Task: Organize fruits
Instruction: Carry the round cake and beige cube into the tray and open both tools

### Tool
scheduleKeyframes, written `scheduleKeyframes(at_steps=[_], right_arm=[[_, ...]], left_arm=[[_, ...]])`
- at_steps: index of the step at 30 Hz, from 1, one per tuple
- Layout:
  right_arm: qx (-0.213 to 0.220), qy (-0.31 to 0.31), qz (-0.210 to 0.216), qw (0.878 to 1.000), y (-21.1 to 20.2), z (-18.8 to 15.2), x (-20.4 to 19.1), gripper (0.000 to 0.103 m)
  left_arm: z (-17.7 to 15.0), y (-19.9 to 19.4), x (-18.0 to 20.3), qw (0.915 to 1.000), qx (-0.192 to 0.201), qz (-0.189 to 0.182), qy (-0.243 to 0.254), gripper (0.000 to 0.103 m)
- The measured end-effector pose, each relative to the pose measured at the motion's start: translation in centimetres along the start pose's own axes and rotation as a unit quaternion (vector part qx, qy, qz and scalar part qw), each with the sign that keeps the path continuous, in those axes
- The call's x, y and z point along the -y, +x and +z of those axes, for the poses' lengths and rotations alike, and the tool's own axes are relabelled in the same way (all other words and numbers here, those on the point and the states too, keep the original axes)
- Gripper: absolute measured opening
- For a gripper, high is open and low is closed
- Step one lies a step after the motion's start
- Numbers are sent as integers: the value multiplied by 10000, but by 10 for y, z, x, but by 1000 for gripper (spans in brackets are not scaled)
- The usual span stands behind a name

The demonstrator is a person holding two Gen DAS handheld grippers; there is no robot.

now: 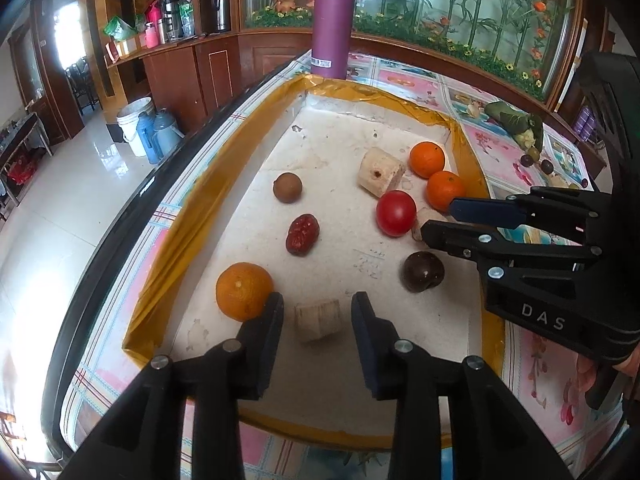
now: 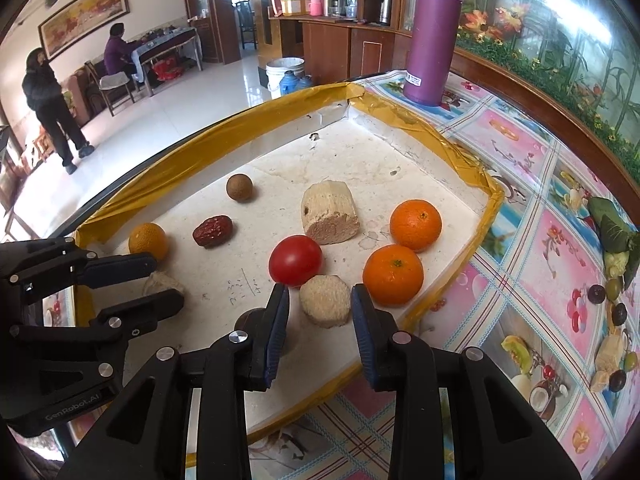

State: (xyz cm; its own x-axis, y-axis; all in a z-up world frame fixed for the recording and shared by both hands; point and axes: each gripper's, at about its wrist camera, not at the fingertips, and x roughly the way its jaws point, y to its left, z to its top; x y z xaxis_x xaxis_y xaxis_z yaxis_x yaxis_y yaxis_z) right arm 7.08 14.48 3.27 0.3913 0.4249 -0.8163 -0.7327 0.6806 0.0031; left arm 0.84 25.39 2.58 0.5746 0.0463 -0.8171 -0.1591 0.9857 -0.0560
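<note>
Right wrist view: hand-held gripper (image 2: 320,300) half hides dark fruit (image 2: 250,318).

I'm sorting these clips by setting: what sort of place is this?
Probably a family home's living and dining area: a table with a flowery cloth, a wooden cabinet holding flasks and a kettle, and a framed painting above a second table where people sit.

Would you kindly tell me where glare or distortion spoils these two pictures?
Left wrist view: daylight blows out the glossy tiled floor, and the fisheye bows the gold-taped white tray. Right wrist view: reflections streak the glass panel; the tall purple flask leans.
</note>
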Motion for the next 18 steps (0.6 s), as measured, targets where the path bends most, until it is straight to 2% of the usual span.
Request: scheduleKeyframes(at_steps=[3,6,10,14,18], right_arm=[[51,19,-32,10000,-8,-3,-1,31],[138,65,-63,9999,-21,-8,0,31],[261,176,-81,9995,-40,-17,-1,36],[297,241,-99,9992,-56,-31,-1,38],[285,408,-159,9986,-69,-50,7,48]], left_arm=[[-2,-5,-2,10000,24,24,-56,49],[-5,-11,-3,9999,84,51,-94,51],[-7,-22,-5,9996,173,87,-207,64],[-10,-29,-1,9990,308,199,-238,69],[-13,-36,5,9984,430,217,-294,76]])
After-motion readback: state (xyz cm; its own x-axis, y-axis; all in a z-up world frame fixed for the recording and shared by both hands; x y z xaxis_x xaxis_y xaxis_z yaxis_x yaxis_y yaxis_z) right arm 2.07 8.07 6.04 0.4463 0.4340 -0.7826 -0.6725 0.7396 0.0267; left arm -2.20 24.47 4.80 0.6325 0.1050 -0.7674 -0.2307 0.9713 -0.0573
